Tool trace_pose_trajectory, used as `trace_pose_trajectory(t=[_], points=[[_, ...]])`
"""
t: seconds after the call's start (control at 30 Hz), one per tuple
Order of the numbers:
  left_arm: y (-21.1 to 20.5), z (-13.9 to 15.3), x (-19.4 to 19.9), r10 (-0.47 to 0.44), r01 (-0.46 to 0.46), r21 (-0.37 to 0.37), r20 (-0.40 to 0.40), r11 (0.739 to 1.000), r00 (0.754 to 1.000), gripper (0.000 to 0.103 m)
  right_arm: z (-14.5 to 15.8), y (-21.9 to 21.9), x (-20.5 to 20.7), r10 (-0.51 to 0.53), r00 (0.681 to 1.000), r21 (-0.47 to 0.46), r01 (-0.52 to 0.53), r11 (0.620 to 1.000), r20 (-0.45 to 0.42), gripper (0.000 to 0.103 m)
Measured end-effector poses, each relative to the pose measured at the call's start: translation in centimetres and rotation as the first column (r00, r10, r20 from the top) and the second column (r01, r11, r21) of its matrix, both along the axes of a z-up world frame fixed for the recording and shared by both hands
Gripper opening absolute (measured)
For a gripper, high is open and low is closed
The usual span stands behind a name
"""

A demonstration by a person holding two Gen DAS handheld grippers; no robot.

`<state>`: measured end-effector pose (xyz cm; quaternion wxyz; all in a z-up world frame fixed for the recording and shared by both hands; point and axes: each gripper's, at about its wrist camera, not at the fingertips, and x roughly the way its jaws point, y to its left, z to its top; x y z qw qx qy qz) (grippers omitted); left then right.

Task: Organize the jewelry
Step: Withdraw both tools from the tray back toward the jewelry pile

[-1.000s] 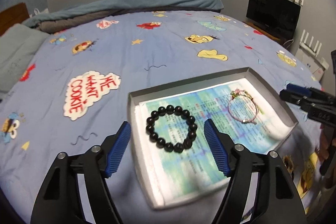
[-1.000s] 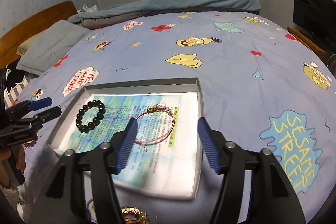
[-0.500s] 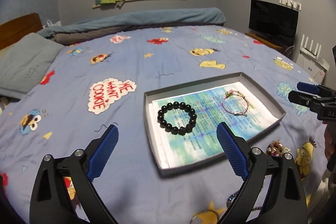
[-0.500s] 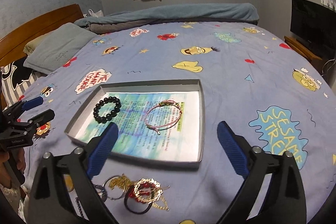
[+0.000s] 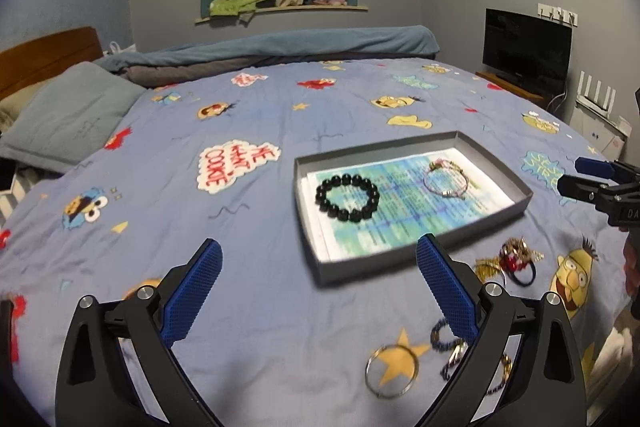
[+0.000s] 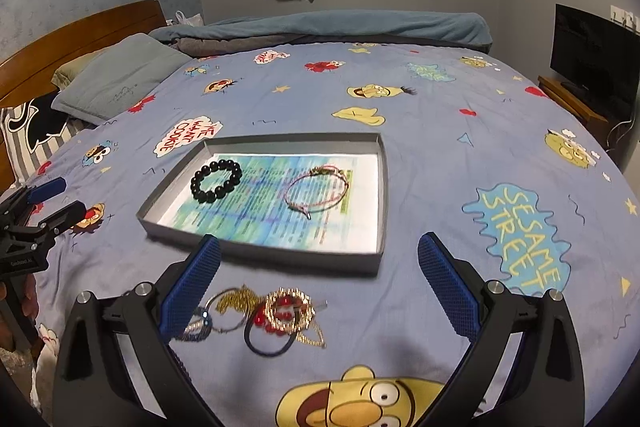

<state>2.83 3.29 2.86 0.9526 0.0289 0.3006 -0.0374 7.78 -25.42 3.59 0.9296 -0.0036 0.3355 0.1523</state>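
Left tool [image 5: 318, 279]: fingers wide apart, nothing between them, held above the bed [image 5: 200, 307]. Right tool [image 6: 318, 281]: fingers likewise spread, empty.

Tray [image 5: 400, 265] lies flat on the bed, ahead of both tools, lined with printed paper [image 5: 400, 215]. In it: black bead bracelet [image 5: 347, 197] toward the left end, thin pink bracelet [image 5: 447, 179] toward the right end; the two are apart, not touching.

Loose jewelry outside tray, on the bed at its near side: a tangle of gold pieces, red beads and a dark hair tie [image 6: 276, 319], seen in right wrist view between the right tool's fingers, closer to its left finger. In left wrist view a plain ring [image 5: 392, 371] and a blue bead bracelet [image 5: 442, 337] lie just beside the left tool's right finger [image 5: 446, 291]; a further gold-and-red cluster [image 5: 512, 259] sits near the tray's near corner.
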Motion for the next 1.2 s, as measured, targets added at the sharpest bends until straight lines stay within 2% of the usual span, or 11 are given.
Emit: trace_pose_trajectory(t=[0.13,0.5,0.73,0.93,1.2], points=[[0.0,-0.5,-1.0,0.000,0.000,0.017,-0.009,1.000,1.000,0.097,-0.3,-0.3,-0.6,-0.001,1.000,0.003,0.001,1.000,-0.004,0.097],[-0.8,-1.9,-3.5,-0.029,0.029,0.007,-0.030,1.000,0.999,0.097,-2.1,-1.1,-2.2,-0.012,1.000,-0.005,0.012,1.000,-0.011,0.097],[-1.1,-2.6,-4.4,-0.049,0.049,-0.023,-0.025,0.999,0.998,0.097,-2.9,-0.9,-3.1,0.001,1.000,-0.020,-0.001,1.000,0.006,0.097],[-1.9,-3.7,-5.3,-0.081,0.082,0.016,-0.022,0.997,0.996,0.097,-3.3,-0.9,-3.6,0.005,1.000,-0.006,-0.005,1.000,0.004,0.098],[-2.6,-6.1,-5.9,-0.138,0.140,0.017,-0.082,0.990,0.987,0.097,-3.8,-0.9,-3.8,0.016,1.000,-0.005,-0.016,1.000,-0.009,0.098]])
